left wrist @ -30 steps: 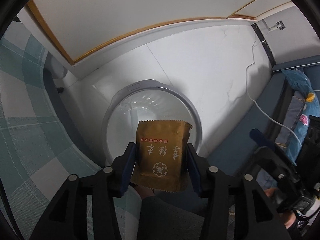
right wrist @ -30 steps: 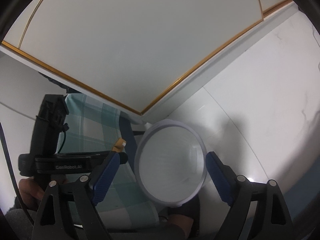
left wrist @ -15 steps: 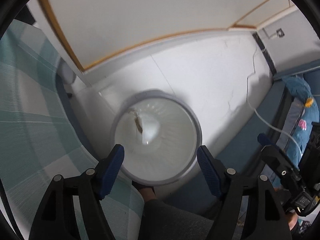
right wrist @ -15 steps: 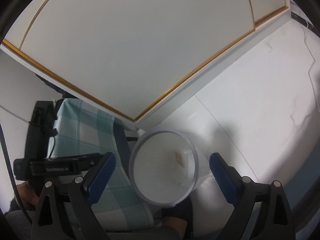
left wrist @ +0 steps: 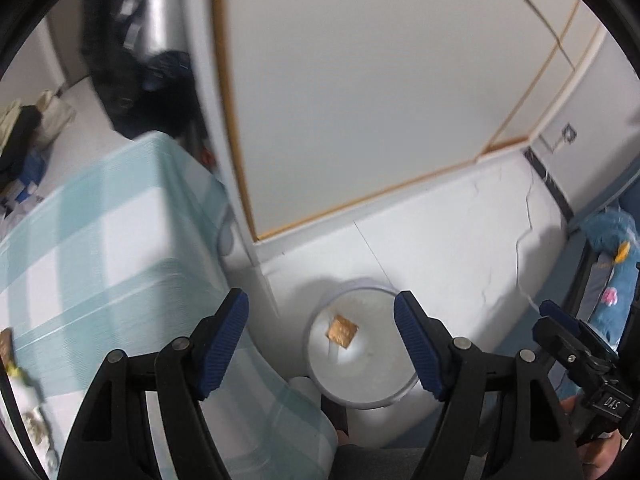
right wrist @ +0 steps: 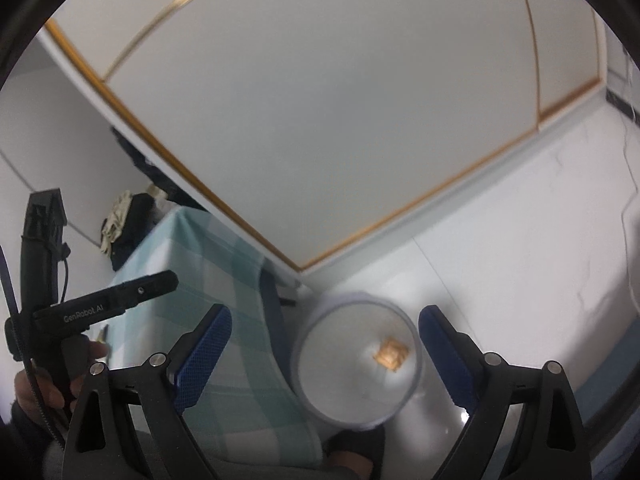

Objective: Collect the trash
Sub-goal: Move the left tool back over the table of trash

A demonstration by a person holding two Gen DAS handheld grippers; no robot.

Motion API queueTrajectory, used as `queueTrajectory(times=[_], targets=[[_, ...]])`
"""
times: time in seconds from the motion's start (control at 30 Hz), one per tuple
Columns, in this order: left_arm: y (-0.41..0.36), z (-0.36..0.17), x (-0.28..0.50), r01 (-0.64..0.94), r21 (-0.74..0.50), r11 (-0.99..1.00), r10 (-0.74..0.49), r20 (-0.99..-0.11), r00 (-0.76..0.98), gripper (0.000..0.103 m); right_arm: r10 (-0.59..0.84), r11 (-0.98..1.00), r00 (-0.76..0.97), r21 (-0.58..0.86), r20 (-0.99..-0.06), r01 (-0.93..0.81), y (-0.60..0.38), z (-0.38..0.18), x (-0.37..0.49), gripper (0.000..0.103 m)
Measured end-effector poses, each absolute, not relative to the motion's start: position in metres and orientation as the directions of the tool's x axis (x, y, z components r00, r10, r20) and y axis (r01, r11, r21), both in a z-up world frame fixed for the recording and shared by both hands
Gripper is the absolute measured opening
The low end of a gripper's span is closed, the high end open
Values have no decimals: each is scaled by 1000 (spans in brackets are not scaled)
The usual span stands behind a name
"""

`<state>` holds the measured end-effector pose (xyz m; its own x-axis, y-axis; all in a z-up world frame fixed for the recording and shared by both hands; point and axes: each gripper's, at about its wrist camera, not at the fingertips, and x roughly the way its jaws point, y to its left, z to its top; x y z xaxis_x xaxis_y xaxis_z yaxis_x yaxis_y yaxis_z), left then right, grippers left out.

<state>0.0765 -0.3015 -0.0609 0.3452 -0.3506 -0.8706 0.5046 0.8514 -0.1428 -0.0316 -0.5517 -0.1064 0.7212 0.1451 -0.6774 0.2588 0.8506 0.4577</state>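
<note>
White tile floor by a checked tablecloth [left wrist: 100,240]: brown packet [left wrist: 341,330] sits down in the bin [left wrist: 320,384]. Left gripper [left wrist: 320,340] just opened, right gripper [right wrist: 324,356] spread wide too, both empty.

Two grippers show: the left gripper [left wrist: 320,344] and right gripper [right wrist: 324,356]. One round bin [left wrist: 360,388] holds one brown packet [left wrist: 341,331]. One checked tablecloth [left wrist: 100,248].

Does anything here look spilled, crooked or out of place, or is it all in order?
Mostly in order. The brown packet lies inside the round bin on the floor, where trash belongs. What does stand out: a few wrappers are scattered on the checked tablecloth at the left edge, too blurred to identify.
</note>
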Motion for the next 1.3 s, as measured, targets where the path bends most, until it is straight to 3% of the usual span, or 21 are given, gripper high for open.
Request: queueTrajectory(times=[0.3, 0.4, 0.67, 1.1, 1.3], targets=[[-228, -13, 69, 398, -129, 908, -338, -787, 517, 73, 120, 940, 825, 330, -552, 85, -482, -20, -34, 100], [-198, 5, 68, 347, -132, 928, -324, -744, 584, 86, 153, 948, 847, 319, -509, 21, -459, 2, -36, 100], [-129, 43, 53, 243, -114, 963, -259, -633, 730, 86, 225, 960, 868, 253, -442, -120, -383, 38, -30, 100], [15, 38, 52, -11, -177, 984, -98, -595, 798, 87, 382, 921, 782, 272, -493, -279, -271, 32, 2, 100], [52, 15, 60, -64, -251, 966, -113, -630, 768, 87, 438, 899, 715, 247, -545, -362, -212, 14, 11, 100]])
